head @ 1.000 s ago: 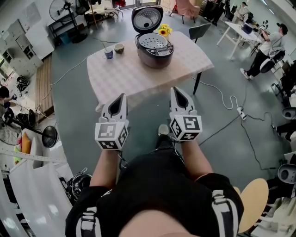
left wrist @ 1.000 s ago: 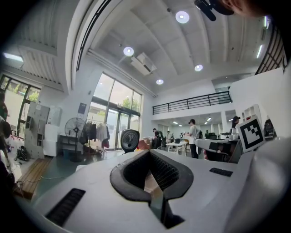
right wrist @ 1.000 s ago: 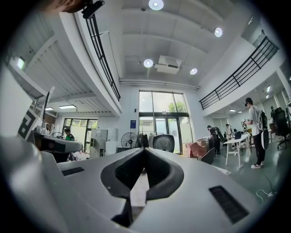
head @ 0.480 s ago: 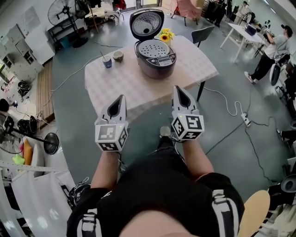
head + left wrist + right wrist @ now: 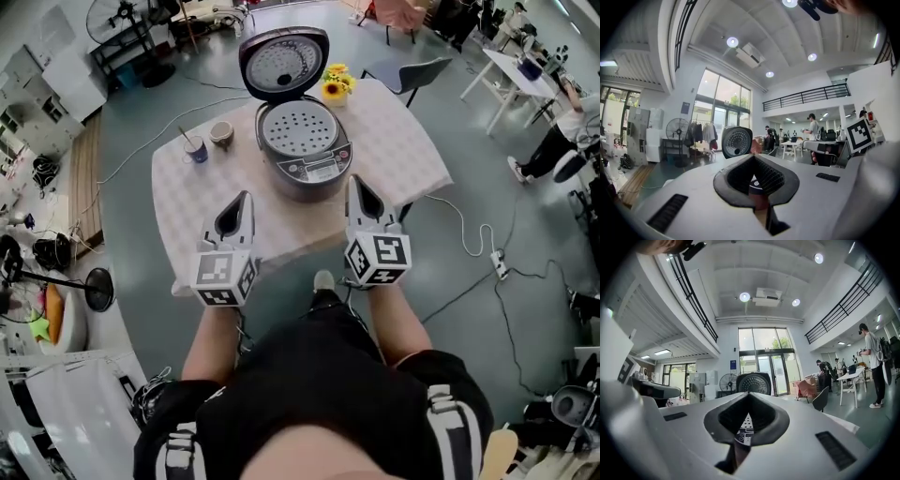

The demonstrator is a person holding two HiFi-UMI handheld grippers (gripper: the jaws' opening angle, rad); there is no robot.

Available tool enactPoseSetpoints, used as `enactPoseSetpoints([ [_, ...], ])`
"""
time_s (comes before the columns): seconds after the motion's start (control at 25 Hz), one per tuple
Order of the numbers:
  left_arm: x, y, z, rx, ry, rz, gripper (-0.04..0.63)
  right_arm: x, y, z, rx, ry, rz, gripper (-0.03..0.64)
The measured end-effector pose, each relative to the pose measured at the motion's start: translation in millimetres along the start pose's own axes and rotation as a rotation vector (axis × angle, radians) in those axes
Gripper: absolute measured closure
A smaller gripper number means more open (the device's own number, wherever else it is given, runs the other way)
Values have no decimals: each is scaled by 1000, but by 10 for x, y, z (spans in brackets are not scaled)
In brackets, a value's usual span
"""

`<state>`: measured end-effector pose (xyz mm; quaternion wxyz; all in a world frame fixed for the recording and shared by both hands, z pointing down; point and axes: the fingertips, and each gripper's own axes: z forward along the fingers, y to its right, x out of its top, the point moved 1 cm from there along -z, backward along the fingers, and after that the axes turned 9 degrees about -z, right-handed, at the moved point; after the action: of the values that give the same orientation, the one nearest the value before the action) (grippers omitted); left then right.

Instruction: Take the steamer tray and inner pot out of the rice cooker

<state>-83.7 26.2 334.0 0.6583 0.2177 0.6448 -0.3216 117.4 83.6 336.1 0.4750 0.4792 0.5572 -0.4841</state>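
Note:
A dark rice cooker (image 5: 302,155) stands on the checked table (image 5: 403,150) with its lid (image 5: 282,61) raised. A perforated steamer tray (image 5: 296,129) sits in its mouth and hides the inner pot. My left gripper (image 5: 240,200) is shut and empty over the table's near edge, left of the cooker's front. My right gripper (image 5: 357,184) is also shut and empty, close to the cooker's front right. The raised lid (image 5: 736,141) shows beyond the jaws in the left gripper view. In the right gripper view the lid (image 5: 753,383) and control panel (image 5: 742,433) show ahead.
A cup with a straw (image 5: 195,147) and a small bowl (image 5: 221,134) stand at the table's left. Yellow sunflowers (image 5: 335,82) sit behind the cooker. A dark chair (image 5: 410,71) is behind the table, a power strip (image 5: 499,265) and cables lie on the floor at right. People stand at far tables.
The person has walked up to the table. Both shut grippers have come from over the floor to the table's near edge, and the cooker is now much closer.

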Motion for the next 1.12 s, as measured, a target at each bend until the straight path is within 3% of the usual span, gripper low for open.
enactPoseSetpoints([
  [0.2, 110, 8, 875, 33, -8, 6, 592, -125, 613, 744, 33, -20, 16, 617],
  [0.4, 223, -94, 1416, 95, 1, 6, 592, -150, 917, 1332, 95, -12, 7, 617],
  [0.64, 244, -267, 1788, 138, -21, 6, 592, -153, 1088, 1779, 136, -14, 2, 617],
  [1.12, 304, -558, 2143, 121, -33, 15, 592, -211, 1081, 2253, 128, -60, -15, 617],
])
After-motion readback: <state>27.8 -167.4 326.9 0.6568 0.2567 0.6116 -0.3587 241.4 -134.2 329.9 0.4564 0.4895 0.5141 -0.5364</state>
